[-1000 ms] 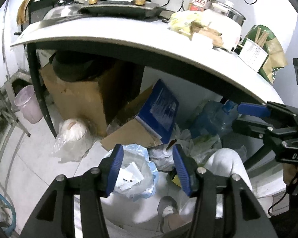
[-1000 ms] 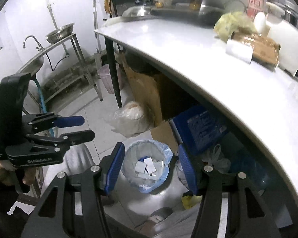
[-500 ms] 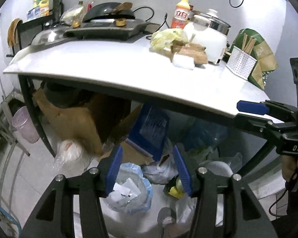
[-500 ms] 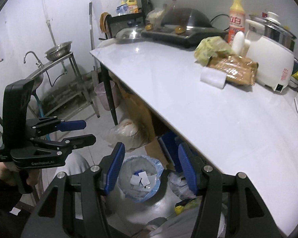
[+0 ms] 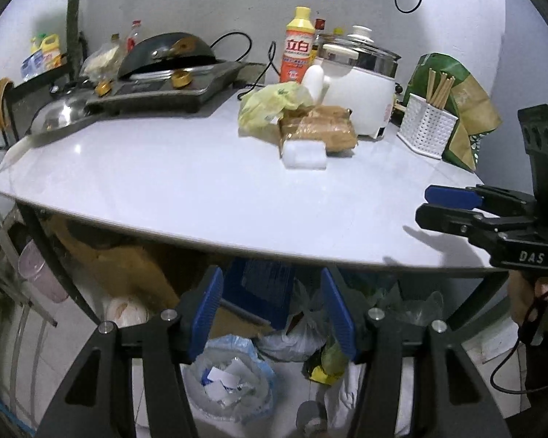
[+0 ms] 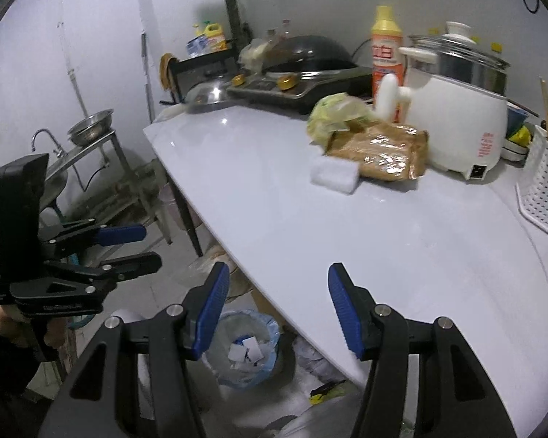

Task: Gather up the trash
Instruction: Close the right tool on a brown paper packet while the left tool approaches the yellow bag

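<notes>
Left claw (image 5: 270,310) and right claw (image 6: 274,306) half open, empty, "DAS" on right claw, 立白 bottle (image 5: 297,51)

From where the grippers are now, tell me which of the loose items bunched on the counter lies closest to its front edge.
The white foam block, lying flat in front of the brown packet. The yellow-green plastic bag sits farther back, toward the rice cooker.

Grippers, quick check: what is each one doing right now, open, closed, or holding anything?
Left gripper: open, nothing between its blue pads, above the bin.
Right gripper: open, empty, over the table edge.
</notes>
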{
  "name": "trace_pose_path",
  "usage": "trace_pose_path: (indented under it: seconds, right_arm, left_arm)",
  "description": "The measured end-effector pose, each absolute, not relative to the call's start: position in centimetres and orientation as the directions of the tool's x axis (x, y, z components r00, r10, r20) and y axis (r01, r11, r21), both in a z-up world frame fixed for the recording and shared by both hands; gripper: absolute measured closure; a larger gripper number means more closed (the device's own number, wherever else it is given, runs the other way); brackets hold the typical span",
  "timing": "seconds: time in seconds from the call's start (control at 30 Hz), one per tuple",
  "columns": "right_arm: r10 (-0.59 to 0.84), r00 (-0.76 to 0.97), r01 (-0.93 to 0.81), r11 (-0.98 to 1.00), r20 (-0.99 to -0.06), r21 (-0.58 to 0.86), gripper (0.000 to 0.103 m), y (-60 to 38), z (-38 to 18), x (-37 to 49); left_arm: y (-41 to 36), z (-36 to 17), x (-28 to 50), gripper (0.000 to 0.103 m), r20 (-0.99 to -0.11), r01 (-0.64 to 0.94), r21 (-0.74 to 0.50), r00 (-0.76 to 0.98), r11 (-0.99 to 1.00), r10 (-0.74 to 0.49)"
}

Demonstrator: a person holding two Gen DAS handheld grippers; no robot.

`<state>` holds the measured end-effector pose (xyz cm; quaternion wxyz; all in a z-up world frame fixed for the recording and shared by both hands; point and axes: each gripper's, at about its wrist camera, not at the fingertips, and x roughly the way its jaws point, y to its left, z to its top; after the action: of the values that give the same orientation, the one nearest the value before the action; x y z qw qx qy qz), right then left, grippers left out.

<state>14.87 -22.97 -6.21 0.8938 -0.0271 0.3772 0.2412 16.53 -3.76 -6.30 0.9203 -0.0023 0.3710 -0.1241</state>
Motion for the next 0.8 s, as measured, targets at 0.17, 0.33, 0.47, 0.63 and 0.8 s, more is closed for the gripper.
trace_pose_path:
  seconds: [0.17,0.33,0.47,0.63,0.8]
  right_arm:
    - [0.394,0.618,-0.423,0.896,-0.68,0.136,0.049,-24.9,-6.1,17.0]
    - [0.378,0.633,-0.392,0.909,-0.675,0.142,0.049,-26.6,-6.0,19.1]
    - [0.378,0.633,-0.376,0.913,-0.675,0.158,0.049,-27.5,-6.4,20.4]
    - [0.381,0.626,-0.349,0.917,-0.68,0.193,0.049,-28.7,-6.9,22.9]
    - [0.377,0.617,-0.326,0.921,-0.69,0.212,0.049,-29.3,-7.0,25.6]
  left_arm:
    - [-5.1,-5.6,18.4,0.047,-0.676,0.25,-0.085,0.697,0.964,-0.24]
    - [-6.1,-5.3,20.2,0.046,-0.674,0.274,-0.075,0.695,0.959,-0.252]
    - [-6.6,-5.3,21.8,0.045,-0.674,0.281,-0.067,0.695,0.957,-0.251]
    - [-6.9,-4.7,24.7,0.045,-0.666,0.292,-0.063,0.7,0.954,-0.258]
    - [-7.1,-3.8,27.7,0.038,-0.652,0.309,-0.077,0.704,0.948,-0.282]
